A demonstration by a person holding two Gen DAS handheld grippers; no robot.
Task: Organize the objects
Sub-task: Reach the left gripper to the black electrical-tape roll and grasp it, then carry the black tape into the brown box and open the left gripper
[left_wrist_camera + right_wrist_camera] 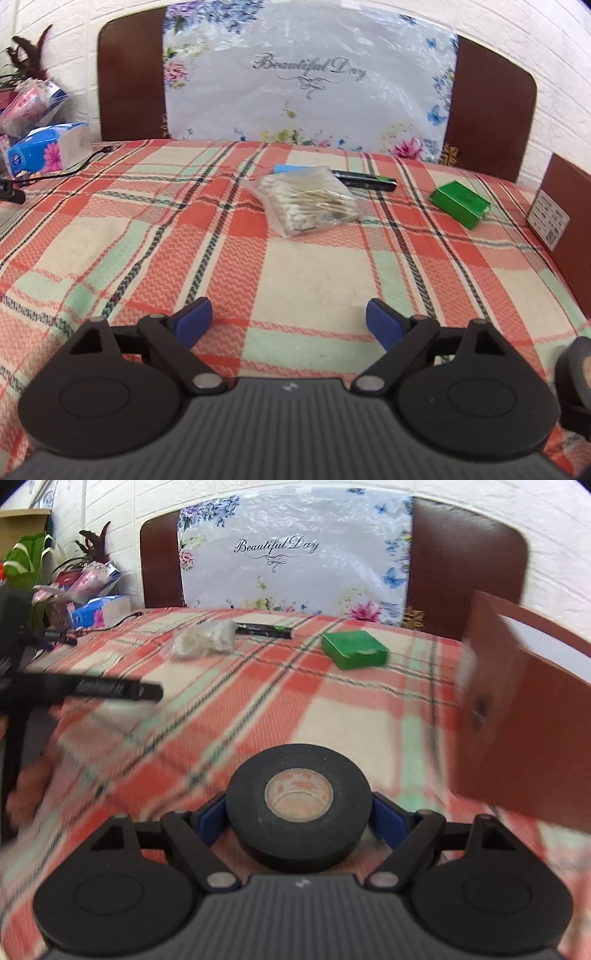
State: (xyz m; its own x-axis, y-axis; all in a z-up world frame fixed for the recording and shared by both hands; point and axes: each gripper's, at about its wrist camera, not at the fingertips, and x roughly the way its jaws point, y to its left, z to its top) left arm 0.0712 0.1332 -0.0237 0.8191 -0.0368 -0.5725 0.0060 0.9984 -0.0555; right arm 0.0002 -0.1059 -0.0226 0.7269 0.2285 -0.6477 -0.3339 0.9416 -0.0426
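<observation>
Left gripper (288, 325) spread wide and empty above the plaid cloth (236, 280), blue pads (194, 323) well apart with only fabric between them

Right gripper (298, 818) clenched on a roll of black tape (299, 808), blue pads pressing its two sides, roll lying flat with the pale cardboard core facing up; same roll glimpsed at the right edge of the left wrist view (574, 373)

Farther back on the cloth, near the middle: clear bag of cotton swabs (306, 201), partly lying over a blue item whose kind could not be told (284, 169); also seen, blurred, in the right wrist view (205, 638). Just behind the bag, a dark battery with green end (365, 180), lying on its side (264, 629). To the right of these and apart from them, a small green box (461, 203), flat on the cloth (354, 650)

At the right edge, a brown box (517, 716) standing open-topped, white label on its near wall (548, 218)

At the back, a dark headboard (125, 81) draped with a floral plastic sheet reading "Beautiful Day" (310, 74). Far left: blue tissue pack (48, 147), black cable (74, 166) trailing onto the cloth, plants behind. Right wrist view heavily motion-blurred at its lower edges
</observation>
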